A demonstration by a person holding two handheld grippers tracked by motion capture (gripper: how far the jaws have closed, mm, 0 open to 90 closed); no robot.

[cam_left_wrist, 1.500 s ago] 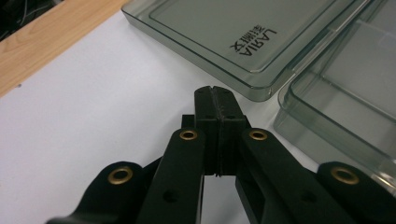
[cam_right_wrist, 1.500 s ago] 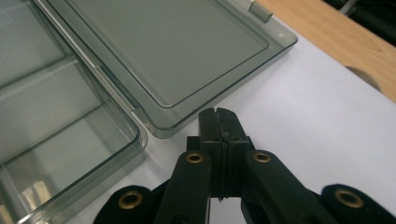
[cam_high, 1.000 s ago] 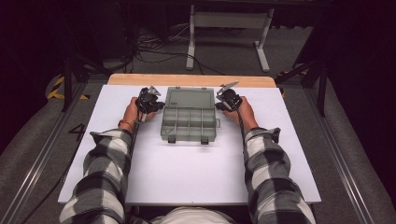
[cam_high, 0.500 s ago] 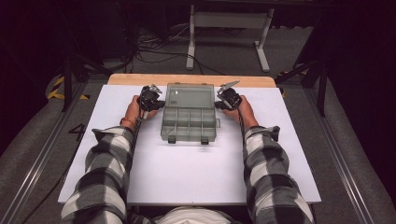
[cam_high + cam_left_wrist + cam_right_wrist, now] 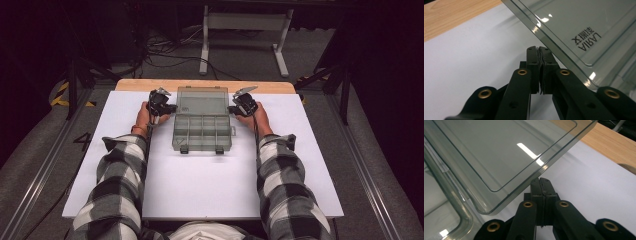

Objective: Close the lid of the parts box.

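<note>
White sheet [image 5: 200, 185] (wooden table [image 5: 200, 85] beneath)

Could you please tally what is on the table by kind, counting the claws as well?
Clear organiser box, lid open: 1
White sheet: 1
Claws, both shut: 2, left claw and right claw, one at each side of the box
Total: 4

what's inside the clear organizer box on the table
The organizer box lies open, its lid tilted up at the back. Inside, dividers form two rows of compartments, and all look empty. Glare on the plastic could hide something very small.
</note>
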